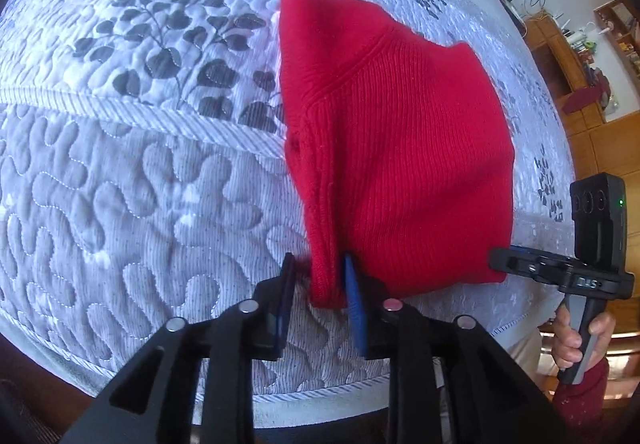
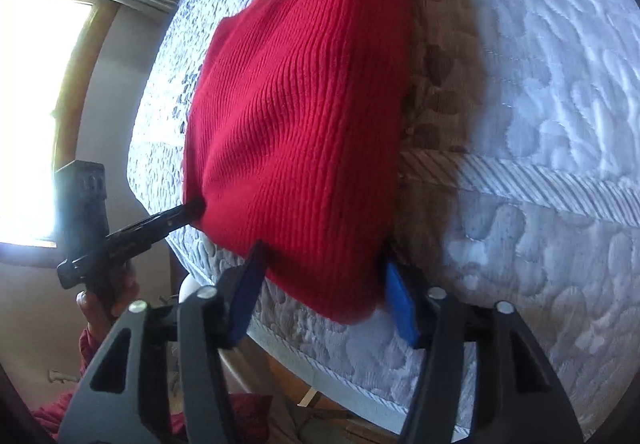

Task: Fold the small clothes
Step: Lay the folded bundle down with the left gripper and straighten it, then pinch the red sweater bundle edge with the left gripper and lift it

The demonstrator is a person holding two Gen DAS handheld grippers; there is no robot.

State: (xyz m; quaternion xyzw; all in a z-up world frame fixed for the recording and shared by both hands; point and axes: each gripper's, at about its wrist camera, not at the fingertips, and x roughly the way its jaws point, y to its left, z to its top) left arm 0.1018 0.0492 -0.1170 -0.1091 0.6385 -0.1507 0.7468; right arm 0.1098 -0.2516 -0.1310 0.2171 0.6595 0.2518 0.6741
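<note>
A white quilted bed cover [image 1: 120, 183], stitched with grey leaf prints and squiggles, carries a red ribbed knit sweater [image 1: 392, 147] lying folded near its front edge. Only the left view shows the sweater's collar seam; only the right view shows a bright window [image 2: 36, 115]. The left gripper [image 1: 320, 284] has its jaws released around a bunched corner. The right gripper [image 2: 324, 284] straddles the hem, jaws spread.
</note>
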